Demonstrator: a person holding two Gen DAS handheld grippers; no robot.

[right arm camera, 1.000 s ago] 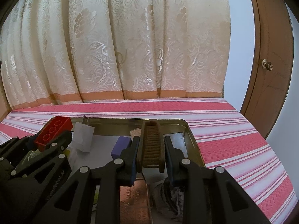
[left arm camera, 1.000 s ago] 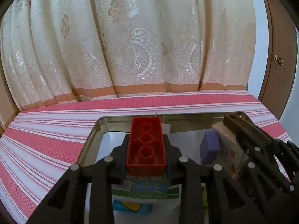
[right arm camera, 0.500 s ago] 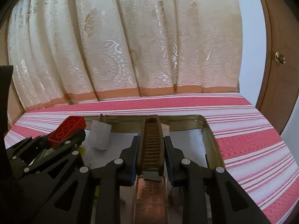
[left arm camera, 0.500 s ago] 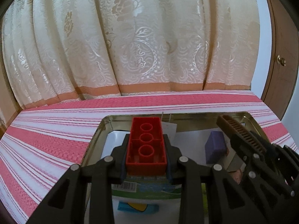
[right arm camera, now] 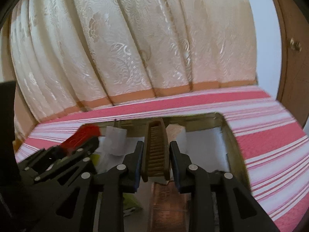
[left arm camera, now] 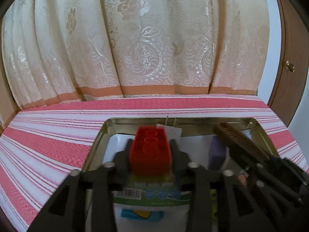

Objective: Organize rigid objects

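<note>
The left gripper (left arm camera: 150, 152) points forward and somewhat downward, its 2 black fingers (left arm camera: 123, 156) flanking a red toy brick (left arm camera: 150, 150). Its jaws have just been opening: a narrow gap shows on either side of the brick, which is blurred, so the pads no longer press on it. The right gripper (right arm camera: 156, 154) points the same way, tilted a little to one side, with a brown comb (right arm camera: 156, 150) standing on edge between its fingers (right arm camera: 176, 156). Its jaws have also just been opening slightly, and thin gaps show beside the comb. The 2 grippers sit side by side, close together.
</note>
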